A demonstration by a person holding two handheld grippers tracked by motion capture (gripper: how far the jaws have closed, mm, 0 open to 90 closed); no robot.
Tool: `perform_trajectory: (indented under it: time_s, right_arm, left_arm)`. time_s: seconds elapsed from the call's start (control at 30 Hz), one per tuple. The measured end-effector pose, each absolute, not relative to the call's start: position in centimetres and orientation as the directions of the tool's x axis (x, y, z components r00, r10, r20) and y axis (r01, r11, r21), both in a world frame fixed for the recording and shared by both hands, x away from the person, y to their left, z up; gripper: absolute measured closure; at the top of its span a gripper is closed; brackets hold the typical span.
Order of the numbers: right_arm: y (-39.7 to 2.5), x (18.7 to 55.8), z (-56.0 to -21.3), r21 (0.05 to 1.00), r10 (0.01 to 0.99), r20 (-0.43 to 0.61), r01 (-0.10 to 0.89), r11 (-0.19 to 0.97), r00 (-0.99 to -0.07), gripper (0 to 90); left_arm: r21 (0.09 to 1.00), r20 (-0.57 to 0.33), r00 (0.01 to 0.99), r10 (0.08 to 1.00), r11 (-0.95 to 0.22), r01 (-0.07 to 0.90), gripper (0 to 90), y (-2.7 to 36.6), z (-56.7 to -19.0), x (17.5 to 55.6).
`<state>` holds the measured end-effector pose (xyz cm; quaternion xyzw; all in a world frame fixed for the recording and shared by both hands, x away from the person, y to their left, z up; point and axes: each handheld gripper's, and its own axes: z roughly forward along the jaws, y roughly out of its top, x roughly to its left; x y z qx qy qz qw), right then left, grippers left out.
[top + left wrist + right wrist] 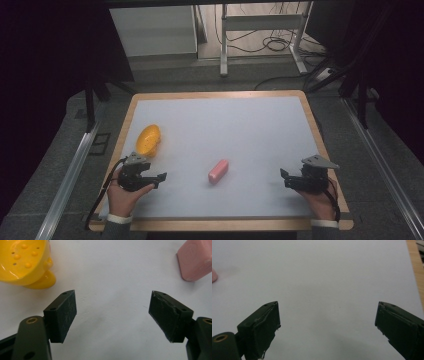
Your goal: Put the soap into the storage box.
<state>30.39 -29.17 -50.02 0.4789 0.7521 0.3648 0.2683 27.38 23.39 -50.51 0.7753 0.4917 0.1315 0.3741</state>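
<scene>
The pink block [218,171] lies near the table's [250,130] near-middle, between both claws and touching neither. The left claw [161,177], jaws apart, rests near-left just beside the yellow dish [148,139]. The right claw [284,178], jaws apart, rests near-right over bare table.

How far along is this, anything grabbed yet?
Nothing looks done: the pink bar lies loose mid-table and the yellow dish sits empty at the left. Nothing is in hand: left gripper and right gripper are both open, clear of both. Every grasp or move is left.
</scene>
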Motion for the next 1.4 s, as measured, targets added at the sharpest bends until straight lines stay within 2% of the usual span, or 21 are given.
perform_trajectory:
  time_s: [0.17,0.43,0.7,1.0,1.4]
  right_arm:
    - [-29.7,30.3,-49.9,0.803,0.92,-0.037,0.537,0.26,-0.39,6.8]
    - [-29.7,30.0,-49.7,0.814,0.926,-0.064,0.517,0.265,-0.373,7.1]
    - [-30.0,29.9,-49.7,0.826,0.928,-0.049,0.507,0.246,-0.371,7.9]
    - [-29.8,30.2,-50.3,0.824,0.91,-0.032,0.504,0.258,-0.414,8.2]
    - [-30.0,30.0,-50.0,0.829,0.912,-0.027,0.501,0.249,-0.41,8.2]
  left_arm:
    - [0.713,-0.165,0.496,0.853,-0.244,0.657,22.7,23.4,-50.4,27.2]
    - [0.72,-0.172,0.499,0.849,-0.237,0.652,22.4,23.4,-50.4,27.2]
    - [0.731,-0.145,0.501,0.853,-0.248,0.635,22.2,23.5,-49.8,26.9]
    - [0.736,-0.108,0.478,0.872,-0.253,0.628,22.3,23.2,-48.9,26.3]
    - [0.74,-0.139,0.483,0.865,-0.233,0.631,20.7,22.6,-48.2,26.7]
